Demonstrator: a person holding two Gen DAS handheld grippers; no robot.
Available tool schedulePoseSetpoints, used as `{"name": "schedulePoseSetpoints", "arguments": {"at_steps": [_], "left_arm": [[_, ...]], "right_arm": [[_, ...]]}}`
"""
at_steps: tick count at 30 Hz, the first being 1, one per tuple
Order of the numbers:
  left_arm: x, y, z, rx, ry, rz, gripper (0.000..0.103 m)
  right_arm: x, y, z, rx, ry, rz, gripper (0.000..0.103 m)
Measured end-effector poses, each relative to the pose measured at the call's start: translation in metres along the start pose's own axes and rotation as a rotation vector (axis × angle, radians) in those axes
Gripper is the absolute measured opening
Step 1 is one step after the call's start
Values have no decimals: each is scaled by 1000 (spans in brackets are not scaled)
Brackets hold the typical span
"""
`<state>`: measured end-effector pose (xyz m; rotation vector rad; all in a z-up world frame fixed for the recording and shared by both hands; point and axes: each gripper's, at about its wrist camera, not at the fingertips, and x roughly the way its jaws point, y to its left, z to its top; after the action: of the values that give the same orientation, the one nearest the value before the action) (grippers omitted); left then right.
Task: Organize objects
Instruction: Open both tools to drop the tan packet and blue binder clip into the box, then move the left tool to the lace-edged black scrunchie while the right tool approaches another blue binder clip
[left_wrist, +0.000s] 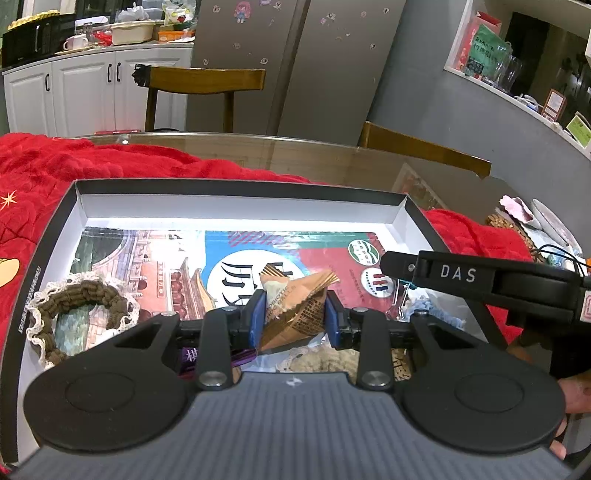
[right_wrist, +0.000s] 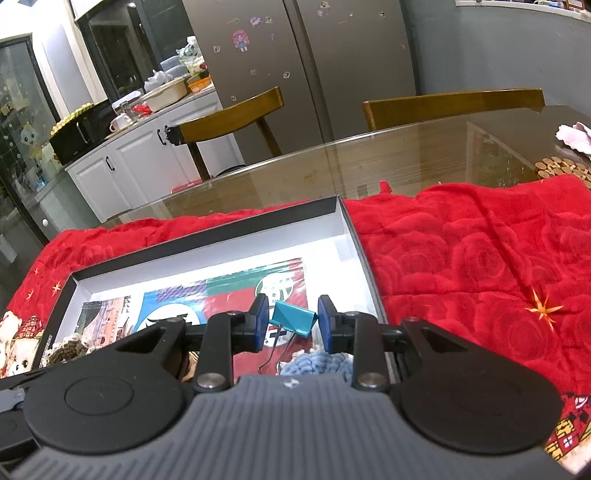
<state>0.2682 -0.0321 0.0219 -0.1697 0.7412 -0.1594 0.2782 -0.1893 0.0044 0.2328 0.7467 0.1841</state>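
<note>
Right now both tongs are over the shallow box (left_wrist: 55, 236), the open tray with dark rim and white inner walls that sits on the red blanket (right_wrist: 461, 258). Left gripper (left_wrist: 294, 316) has its blue pads pressed on a gold-brown snack packet (left_wrist: 295, 306) — the wrapper sits crumpled between them, tilted, its crimped end poking up past the fingertips. Off to the left of those fingers lies a brown scrunchie with lace trim (left_wrist: 79, 314), close to the box's left wall. Below and behind the fingers there is a purple wrapper (left_wrist: 192, 360) and a pile of knitted pieces, mostly hidden by the gripper body.

Over to the right gripper (right_wrist: 293, 323): a teal binder clip (right_wrist: 293, 317) is pinched between its pads, wire handles trailing down toward a blue knitted piece (right_wrist: 317, 363) just beneath. The box's right wall runs just beside the right finger. Beyond that edge the blanket is bare — plenty of room out to the right.

Ahead of both tongs, a colourful printed sheet (left_wrist: 229, 254) lines the box floor, and the far strip of it, up to the back wall, is uncluttered. Past the box comes the glass tabletop (right_wrist: 369, 166), then two wooden chairs (right_wrist: 450, 101).
</note>
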Motion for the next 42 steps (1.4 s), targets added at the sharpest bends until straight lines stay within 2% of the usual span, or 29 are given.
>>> {"name": "schedulePoseSetpoints", "arguments": {"at_steps": [7,9,10,11,14,17,23,28,32,35,38,42], "left_arm": [[2,1,0,-6,12,-7,38],[1,1,0,-2,12,-8,38],[1,2,1,-2,14,-8,39],[0,2,2,-3,17,-11,39],[-9,6,8,-13,2,-27,45],[-24,11,18,-31,-27,-66,64],[-75,19,39,-49,-131,-134,70],[-128,16,42,-65,-218,-199,75],[-165,0,19,-4,-257,-208,75],[-184,-11,-15,30,-259,-203,75],[-189,-21,-62,75,-249,-183,75],[-178,-24,-113,118,-231,-140,75]], "right_arm": [[0,0,2,5,12,16,34],[-1,-1,3,8,17,29,39],[-1,-1,3,14,21,42,53],[-2,-2,4,21,25,62,60],[-10,0,8,25,25,96,61],[-30,7,15,-5,-33,98,66],[-97,18,26,-48,-196,117,76],[-156,31,14,-145,-340,98,87],[-192,33,-9,-162,-418,49,87],[-209,27,-35,-154,-442,71,89],[-209,22,-59,-156,-443,69,89],[-191,10,-81,-123,-433,67,89]]}}
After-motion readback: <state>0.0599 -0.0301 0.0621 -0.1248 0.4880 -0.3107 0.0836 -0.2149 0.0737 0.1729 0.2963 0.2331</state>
